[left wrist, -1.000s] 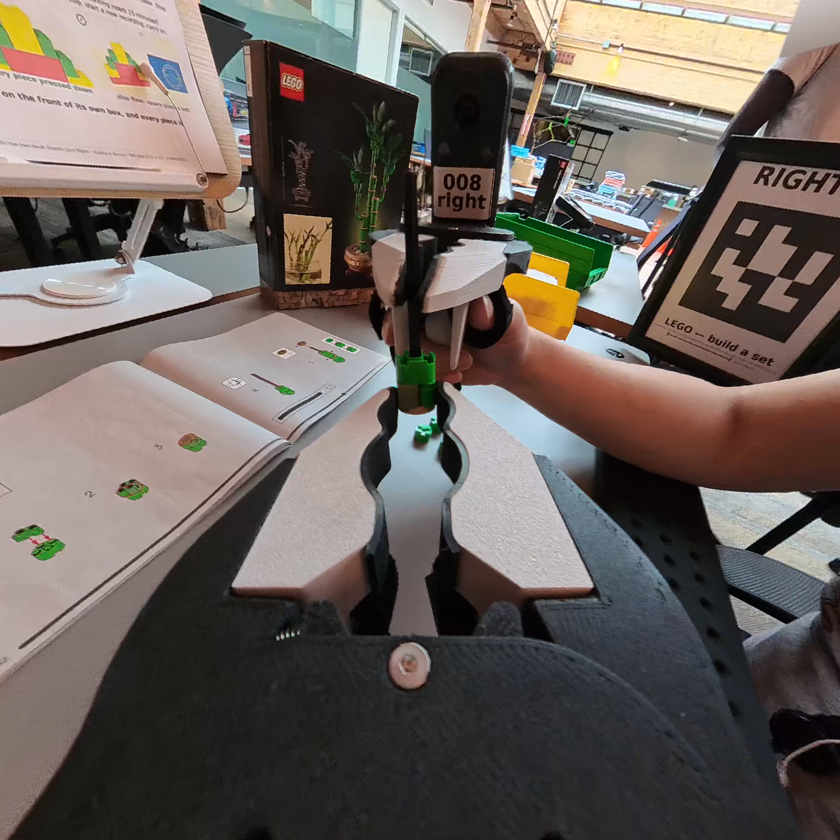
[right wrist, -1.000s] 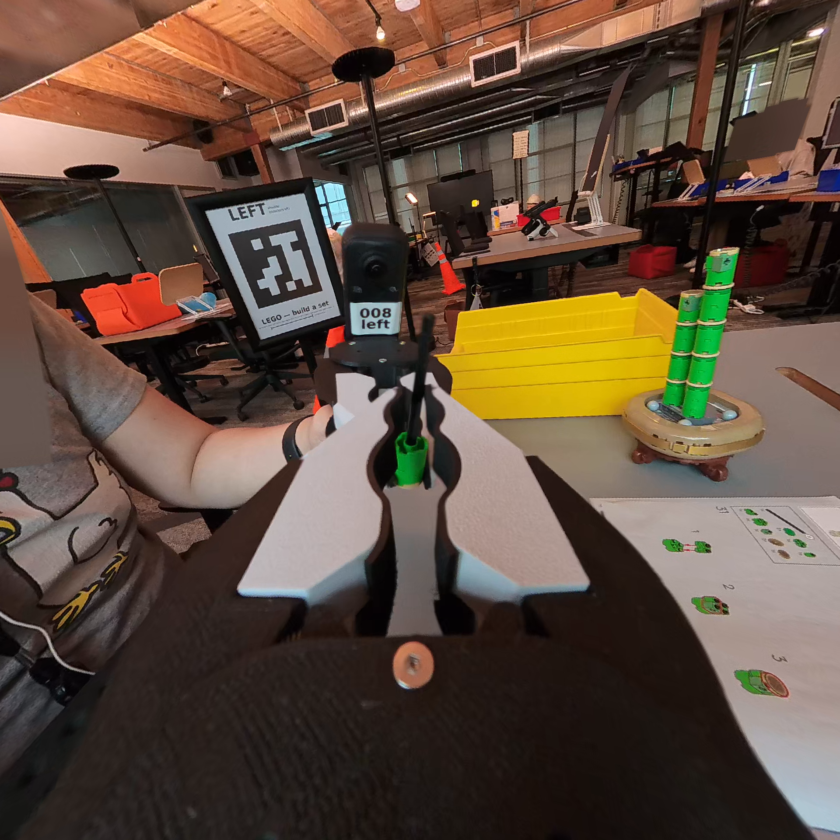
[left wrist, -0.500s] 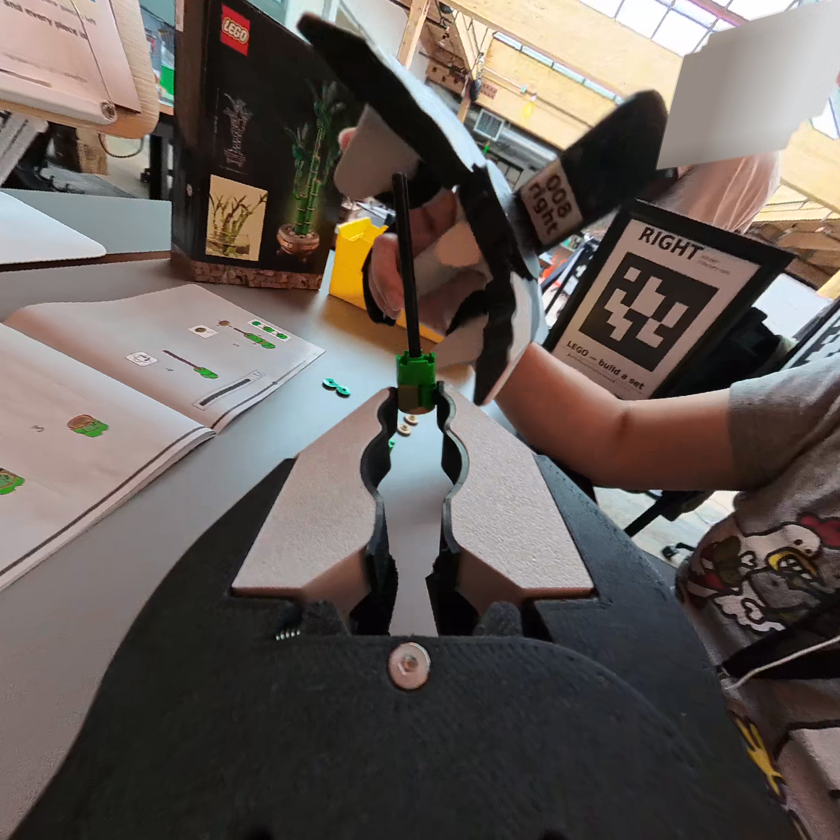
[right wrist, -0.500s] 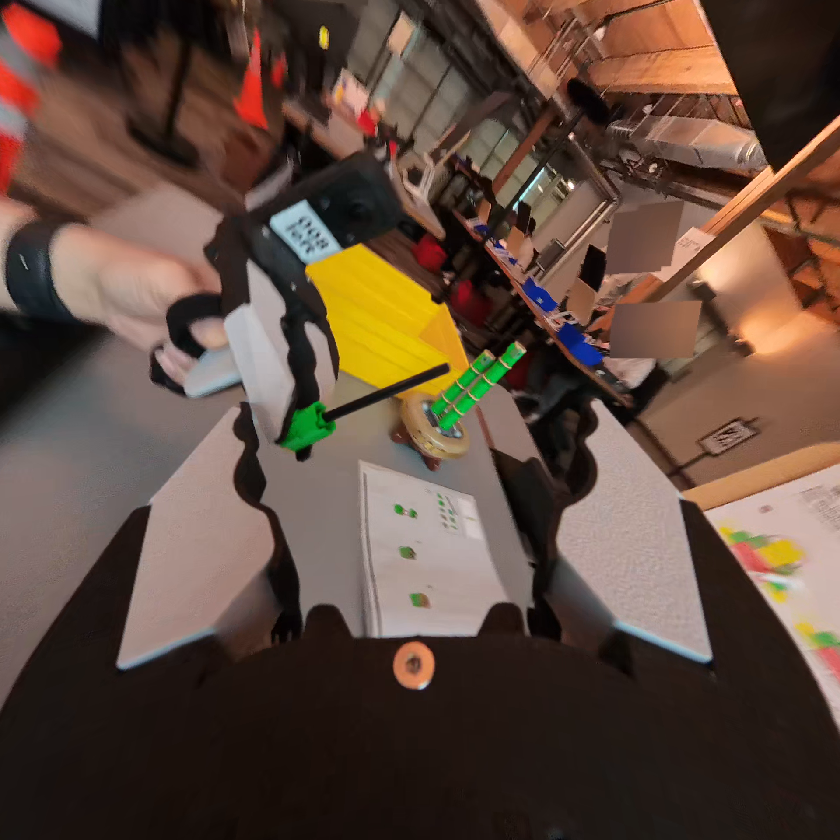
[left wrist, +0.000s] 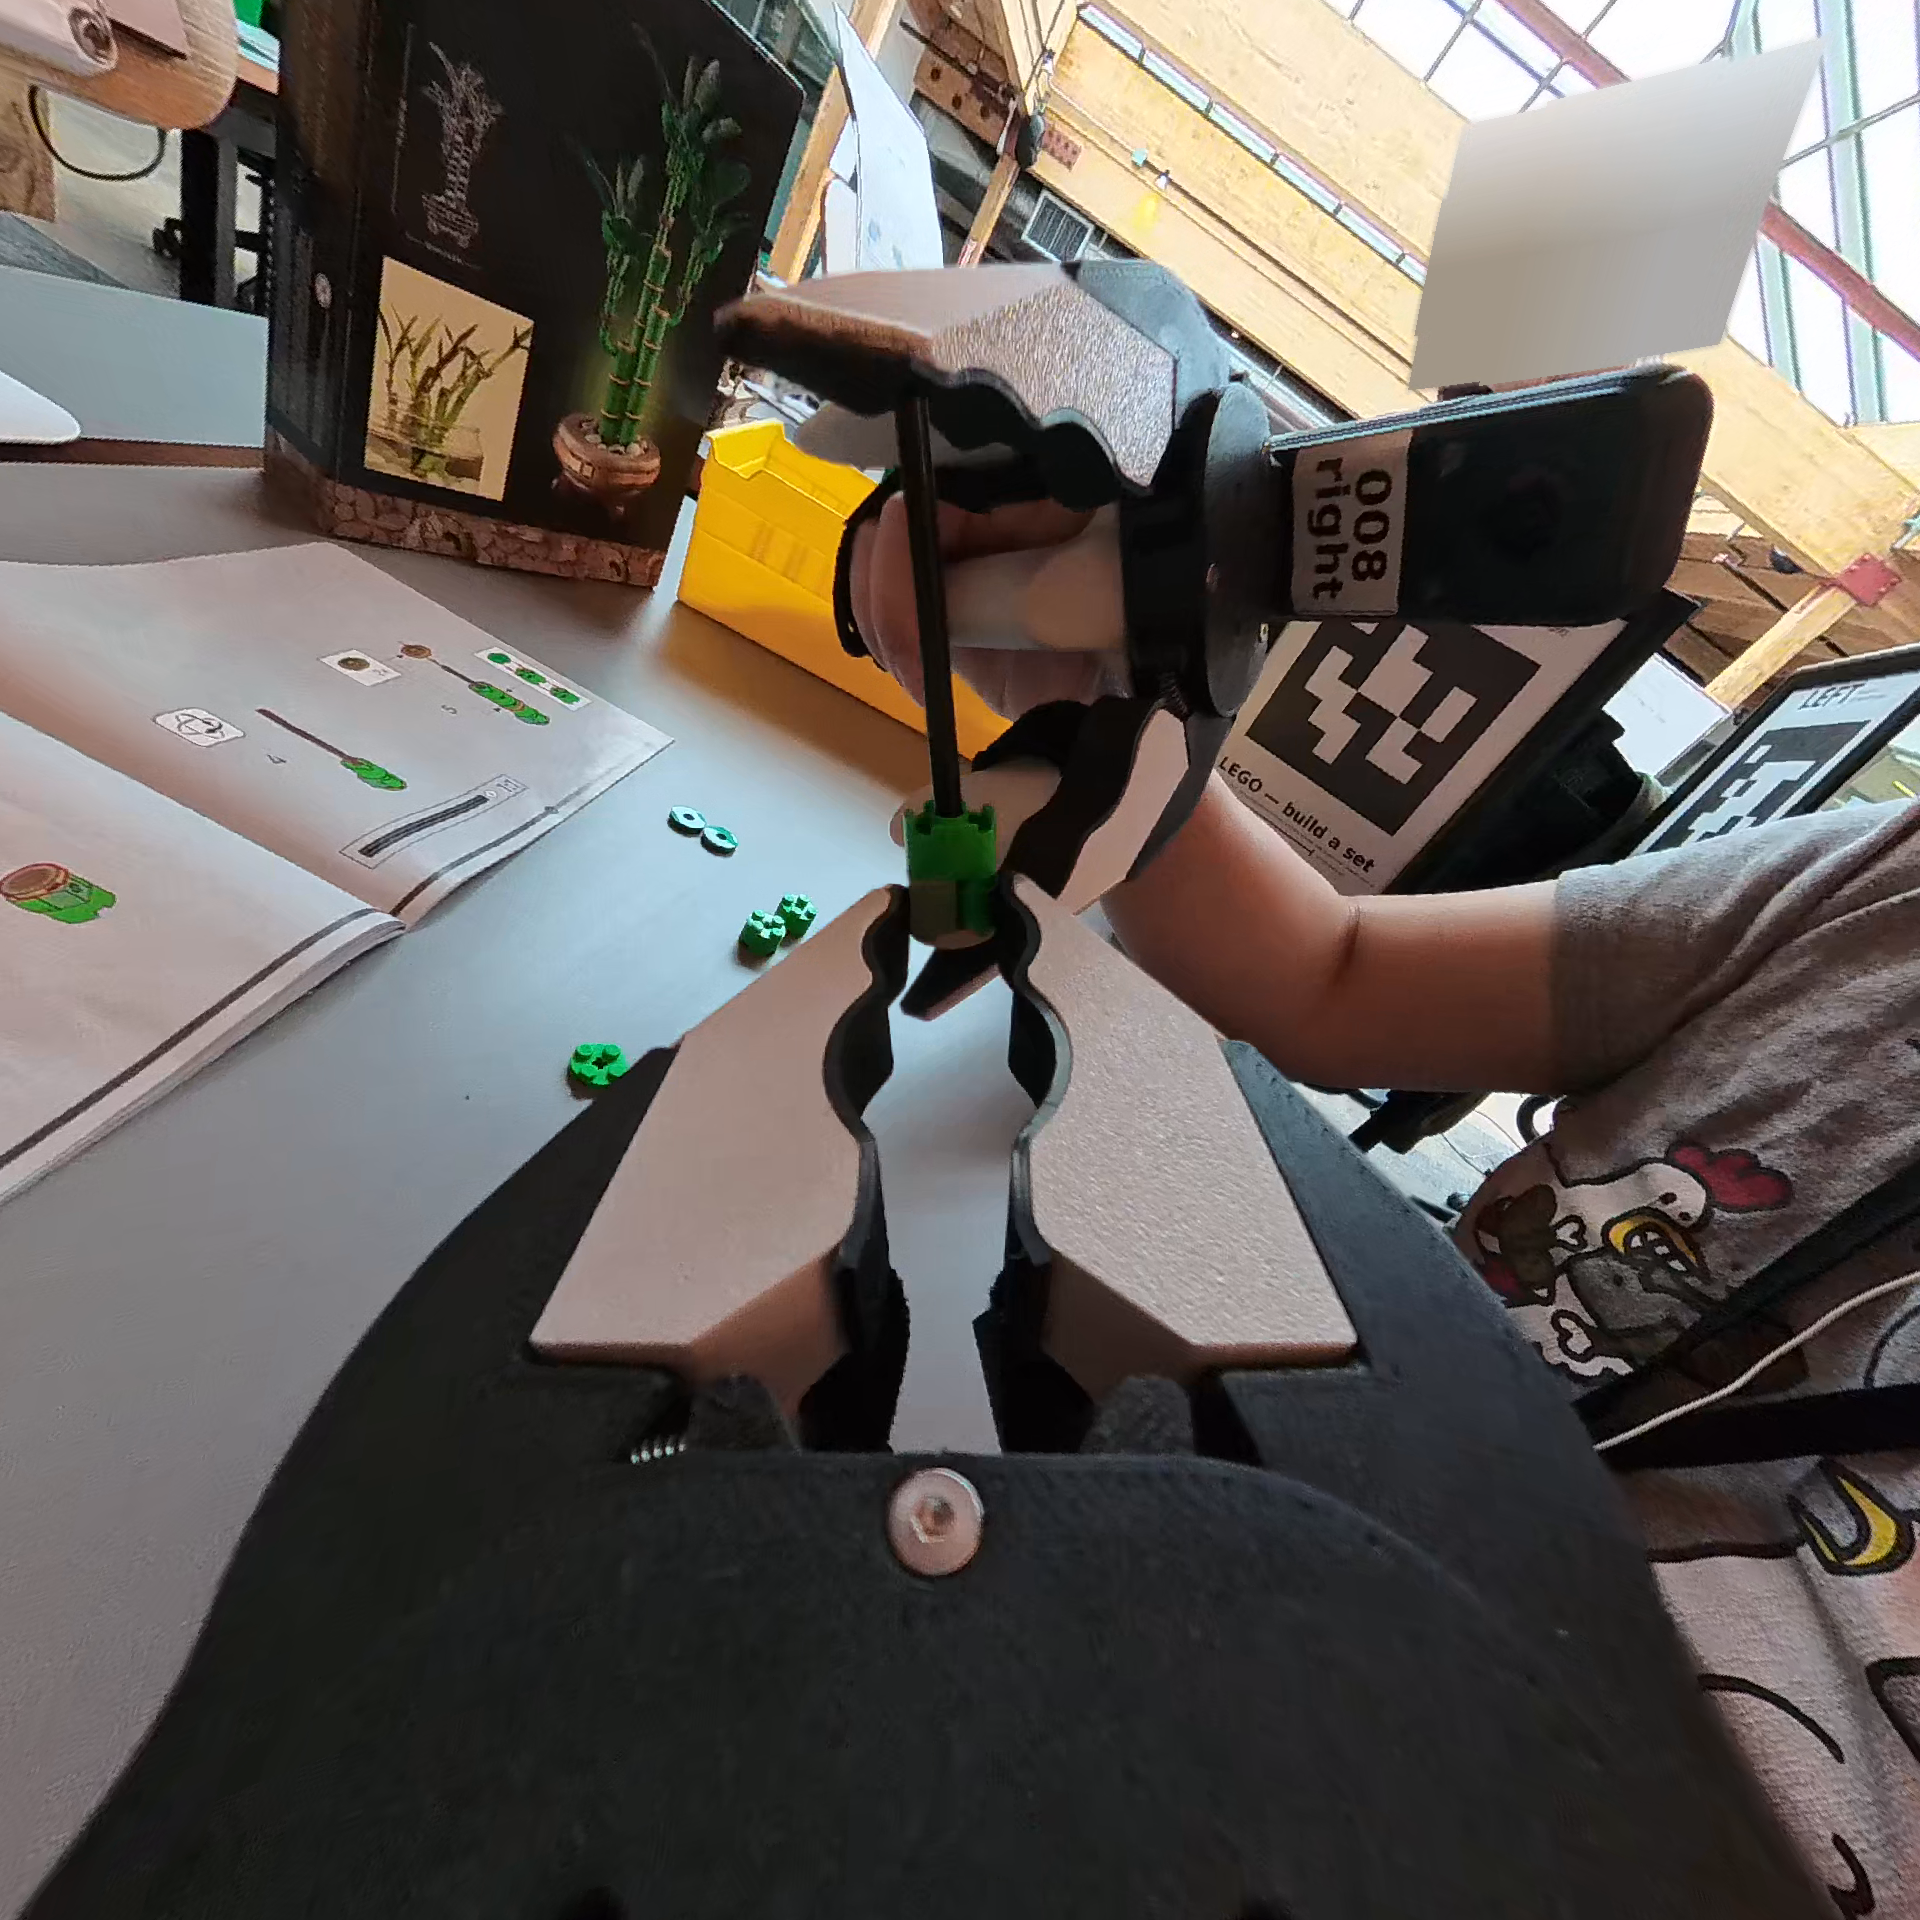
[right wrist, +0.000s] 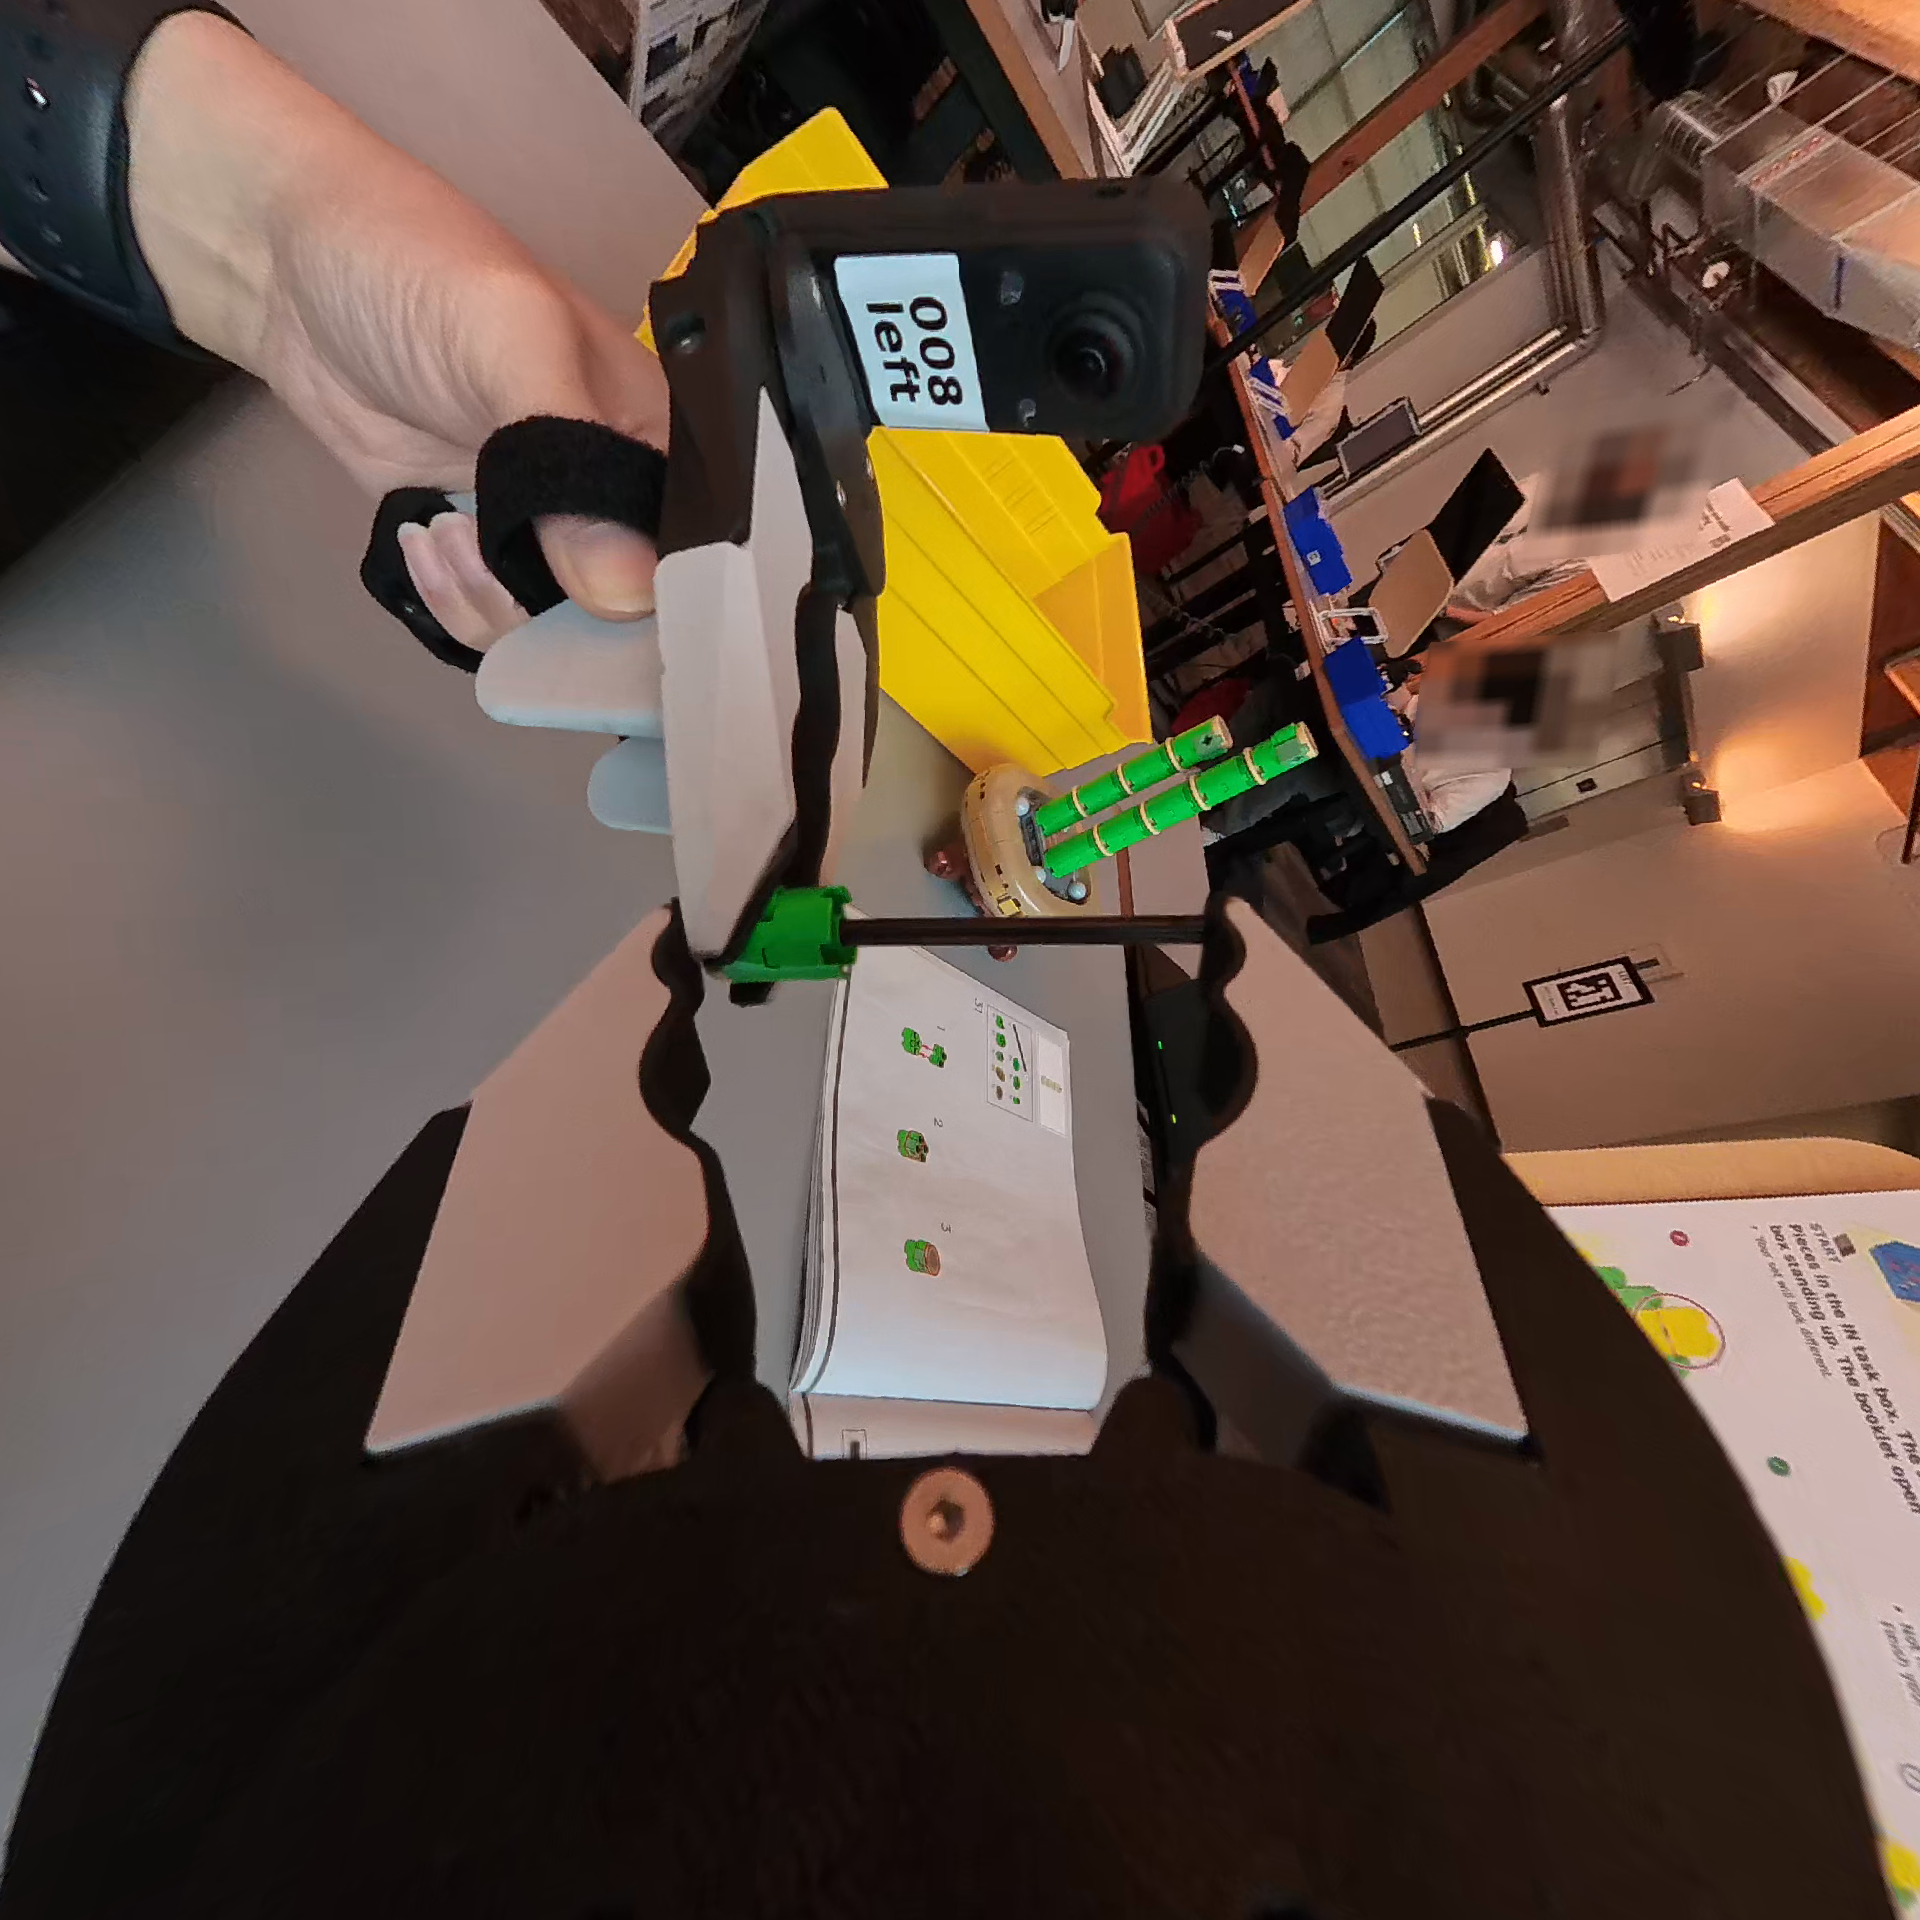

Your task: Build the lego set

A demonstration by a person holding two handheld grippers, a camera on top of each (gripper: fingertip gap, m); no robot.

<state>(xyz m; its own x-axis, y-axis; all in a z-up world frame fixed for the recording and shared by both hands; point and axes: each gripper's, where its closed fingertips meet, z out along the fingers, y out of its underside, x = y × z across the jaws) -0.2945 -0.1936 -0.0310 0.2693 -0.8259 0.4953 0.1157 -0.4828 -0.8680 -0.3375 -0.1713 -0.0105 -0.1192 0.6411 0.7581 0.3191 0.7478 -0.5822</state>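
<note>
We see glossy green plastic in the brick (left wrist: 948, 868) on a thin matt black rod (left wrist: 932, 613), held between grainy, matt grey fingers (left wrist: 748, 1132) with black foam-like edges. Beneath lie a smooth matt grey table (left wrist: 312, 1195), the paper booklet (left wrist: 208, 790) and glossy yellow plastic bins (right wrist: 997, 582).

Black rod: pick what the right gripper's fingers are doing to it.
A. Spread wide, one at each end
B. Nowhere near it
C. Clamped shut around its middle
A: the right gripper is open, its fingers spanning the black rod, while the left gripper pinches the green piece.
</note>
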